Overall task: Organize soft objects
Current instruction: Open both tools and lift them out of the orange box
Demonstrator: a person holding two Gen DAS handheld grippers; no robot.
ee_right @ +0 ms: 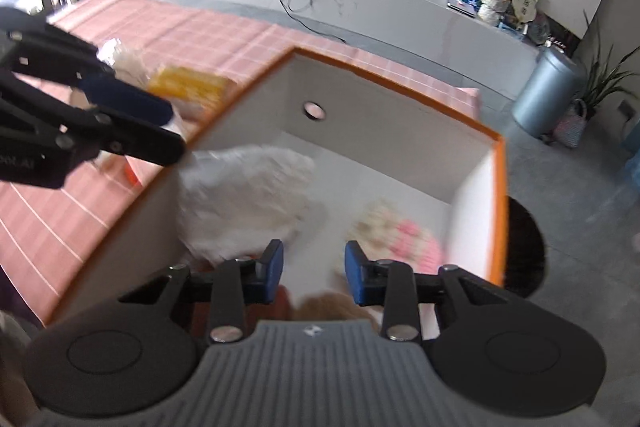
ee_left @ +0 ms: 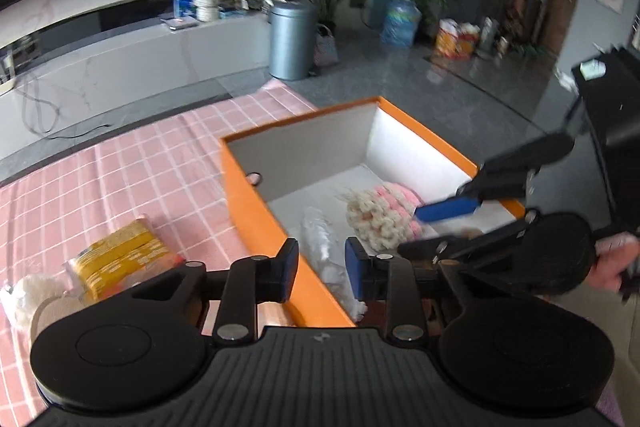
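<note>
An orange box (ee_left: 256, 211) with a white inside stands on the pink checked cloth (ee_left: 120, 163). In it lie a pink and cream knitted piece (ee_left: 380, 213) and a white fluffy item (ee_left: 324, 247); both show in the right wrist view, the knitted piece (ee_right: 400, 235) and the fluffy item (ee_right: 248, 203). My left gripper (ee_left: 322, 269) is open and empty over the box's near rim. My right gripper (ee_right: 314, 267) is open and empty above the box (ee_right: 498, 211); it also shows in the left wrist view (ee_left: 436, 227).
A yellow packet (ee_left: 116, 255) and a white plush thing (ee_left: 28, 297) lie on the cloth left of the box. A grey bin (ee_left: 290, 39) stands on the floor beyond the table, by a long white cabinet (ee_left: 120, 67).
</note>
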